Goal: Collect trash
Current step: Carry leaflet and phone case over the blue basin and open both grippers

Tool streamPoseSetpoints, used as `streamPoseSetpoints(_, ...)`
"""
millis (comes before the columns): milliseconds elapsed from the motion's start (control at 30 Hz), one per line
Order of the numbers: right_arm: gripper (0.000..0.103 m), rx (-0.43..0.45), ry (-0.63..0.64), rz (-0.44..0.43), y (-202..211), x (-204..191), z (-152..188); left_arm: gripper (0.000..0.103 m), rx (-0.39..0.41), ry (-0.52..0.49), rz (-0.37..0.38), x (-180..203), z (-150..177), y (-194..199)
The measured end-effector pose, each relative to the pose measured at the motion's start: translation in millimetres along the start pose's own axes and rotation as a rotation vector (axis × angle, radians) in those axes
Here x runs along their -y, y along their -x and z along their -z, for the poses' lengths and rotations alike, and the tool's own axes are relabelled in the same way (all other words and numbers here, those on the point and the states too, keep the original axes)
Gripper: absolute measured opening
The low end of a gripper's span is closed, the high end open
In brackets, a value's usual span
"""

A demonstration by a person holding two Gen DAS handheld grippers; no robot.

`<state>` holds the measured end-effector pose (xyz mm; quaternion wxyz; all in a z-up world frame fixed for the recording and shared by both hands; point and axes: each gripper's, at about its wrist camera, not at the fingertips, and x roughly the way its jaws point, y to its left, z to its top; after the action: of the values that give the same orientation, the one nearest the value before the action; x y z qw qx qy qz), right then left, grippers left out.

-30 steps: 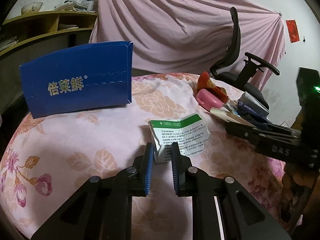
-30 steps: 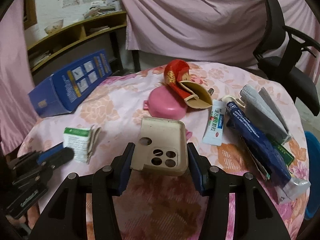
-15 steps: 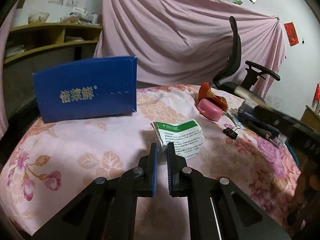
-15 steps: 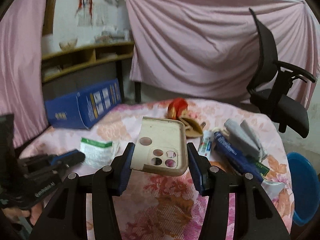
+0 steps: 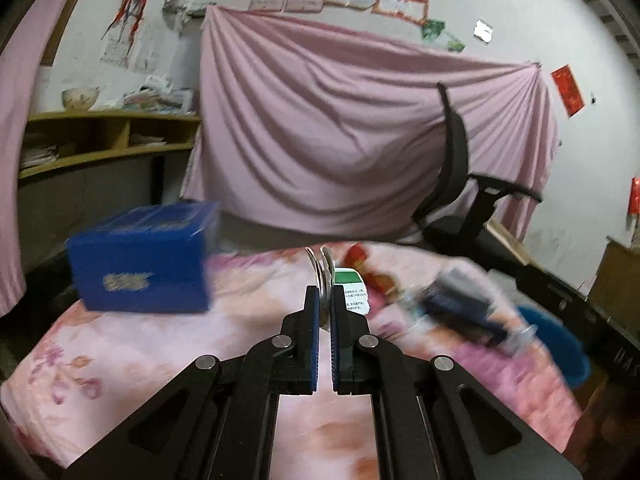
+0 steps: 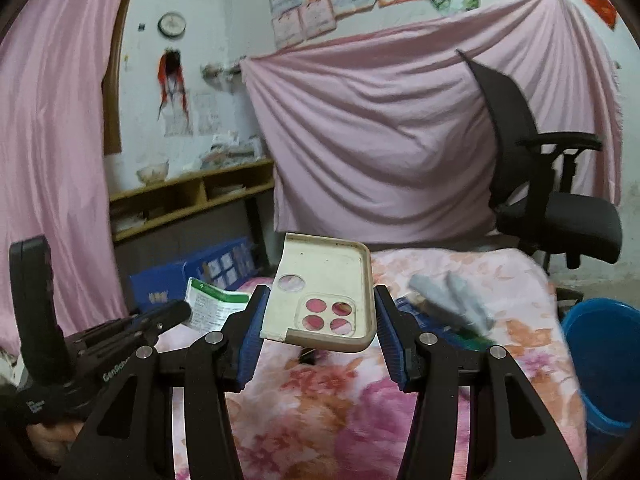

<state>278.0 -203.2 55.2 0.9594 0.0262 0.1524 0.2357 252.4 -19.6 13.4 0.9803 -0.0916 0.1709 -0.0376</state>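
Trash held in both grippers above the floral-covered table [image 5: 120, 344].
A folded green-and-white leaflet [image 5: 326, 270] is pinched by the clenched left gripper [image 5: 325, 300], its lower part hidden between the pads; a beige phone case [image 6: 324, 296] is clamped sideways in the right gripper [image 6: 318, 320]. Blue box [image 5: 140, 264] and table clutter are motion-blurred; the blue bin [image 6: 604, 356] is cut off.

The table [image 6: 328, 412] is covered with a pink floral cloth. The blue box [image 5: 140, 260] stands at its far left part. To the right of the box lies a red item [image 5: 360, 258], blurred. Farther right of the box lie a dark blue pack [image 5: 464, 308] and grey pieces [image 6: 448, 296], near the table's right edge.
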Motion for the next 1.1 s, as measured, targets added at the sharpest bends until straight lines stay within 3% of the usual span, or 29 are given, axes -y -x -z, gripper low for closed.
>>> streamPoseSetpoints(233,0.049,0.129,-0.011,0.205,52.0,58.3,-25.7,0.003,0.045,-0.081,0.125,78.2,-30.8,-13.5)
streamPoseSetpoints(433,0.049,0.141,-0.108,0.387,81.8,129.1,-30.2,0.003,0.026,-0.134,0.276,162.4,-39.6,-53.1)
streamPoseSetpoints(733,0.049,0.014,-0.237,0.530,95.2,223.3,-2.8,0.003,-0.190,-0.204,0.457,280.9,-17.9,-134.8)
streamPoseSetpoints(867,0.049,-0.038,-0.291,0.539,97.6,254.8,15.3,0.003,-0.296,-0.214,0.473,311.9,-10.0,-166.4)
streamPoseSetpoints(1100,0.049,-0.121,-0.421,0.510,93.3,288.0,43.7,0.004,-0.452,-0.192,0.473,324.9,11.1,-198.7)
